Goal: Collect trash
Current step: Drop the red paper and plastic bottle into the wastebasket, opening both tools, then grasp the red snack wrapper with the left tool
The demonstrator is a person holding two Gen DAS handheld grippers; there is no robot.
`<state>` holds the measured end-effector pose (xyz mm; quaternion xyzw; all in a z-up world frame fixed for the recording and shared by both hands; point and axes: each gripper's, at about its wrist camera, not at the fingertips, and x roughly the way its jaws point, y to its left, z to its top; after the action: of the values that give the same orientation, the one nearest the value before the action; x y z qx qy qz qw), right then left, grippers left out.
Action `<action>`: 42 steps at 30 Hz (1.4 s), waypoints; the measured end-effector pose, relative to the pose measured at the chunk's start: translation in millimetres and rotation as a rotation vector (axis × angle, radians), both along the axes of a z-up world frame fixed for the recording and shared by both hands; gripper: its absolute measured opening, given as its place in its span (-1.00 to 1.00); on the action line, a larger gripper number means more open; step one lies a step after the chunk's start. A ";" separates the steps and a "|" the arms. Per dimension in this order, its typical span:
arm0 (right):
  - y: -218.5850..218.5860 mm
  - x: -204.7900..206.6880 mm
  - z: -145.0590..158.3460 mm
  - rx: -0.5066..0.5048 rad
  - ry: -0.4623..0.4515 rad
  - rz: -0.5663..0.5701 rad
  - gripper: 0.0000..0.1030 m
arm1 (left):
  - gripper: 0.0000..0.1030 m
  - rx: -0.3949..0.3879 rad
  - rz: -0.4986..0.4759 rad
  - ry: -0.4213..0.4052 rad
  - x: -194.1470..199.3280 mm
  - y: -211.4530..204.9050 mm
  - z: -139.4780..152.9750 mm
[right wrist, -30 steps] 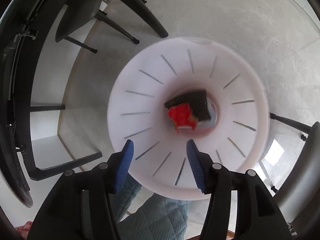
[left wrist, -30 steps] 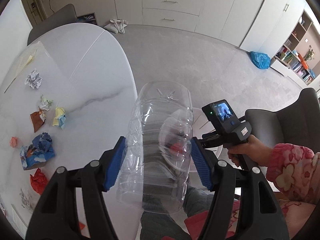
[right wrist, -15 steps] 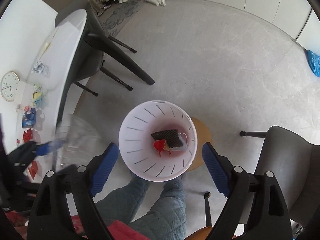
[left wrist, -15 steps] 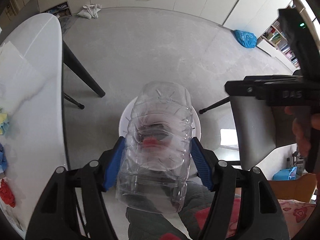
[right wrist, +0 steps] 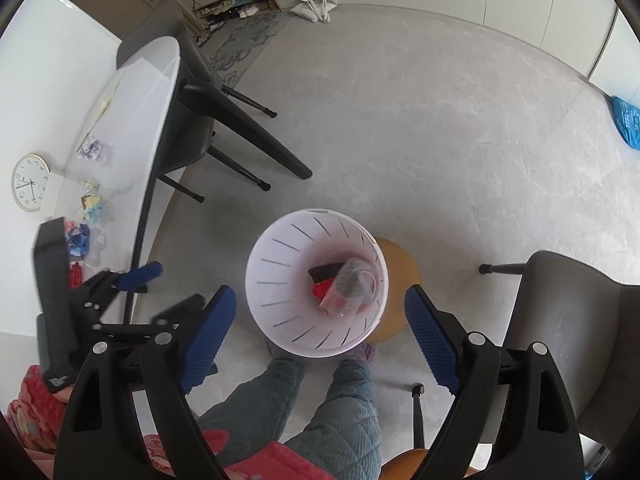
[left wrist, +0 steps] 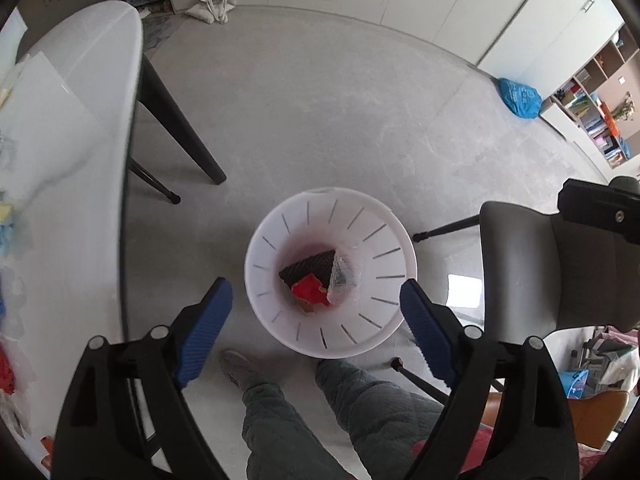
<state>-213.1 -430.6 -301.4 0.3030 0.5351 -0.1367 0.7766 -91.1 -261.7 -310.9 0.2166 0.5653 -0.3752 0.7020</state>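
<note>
Trash bin (left wrist: 394, 236) sat on the floor holding a clear plastic bottle (right wrist: 354, 282); both the left gripper (left wrist: 312, 328) and right gripper (right wrist: 320, 330) hung open and empty above. Next pickup should target crumpled paper (right wrist: 94, 200) on the surface (right wrist: 136, 120).

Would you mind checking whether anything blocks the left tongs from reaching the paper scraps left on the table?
Nothing visible does. The left tongs hang open above the white bin, and the paper scraps lie uncovered on the table, off to the left.
</note>
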 end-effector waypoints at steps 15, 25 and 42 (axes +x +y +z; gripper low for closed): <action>53.9 25.3 122.7 -0.192 -0.260 0.151 0.85 | 0.85 -0.175 0.244 -0.256 6.8 105.5 164.2; 102.9 56.7 134.9 -0.147 -0.295 0.278 0.90 | 0.85 -0.135 0.348 -0.309 9.5 171.9 166.2; 240.1 135.7 120.1 -0.103 -0.183 0.558 0.90 | 0.84 0.053 0.122 -0.161 40.0 330.3 56.9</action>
<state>-77.5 -190.5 -181.3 0.1155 0.5178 0.0828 0.8436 -51.1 68.5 -254.0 0.2297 0.5292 -0.2978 0.7606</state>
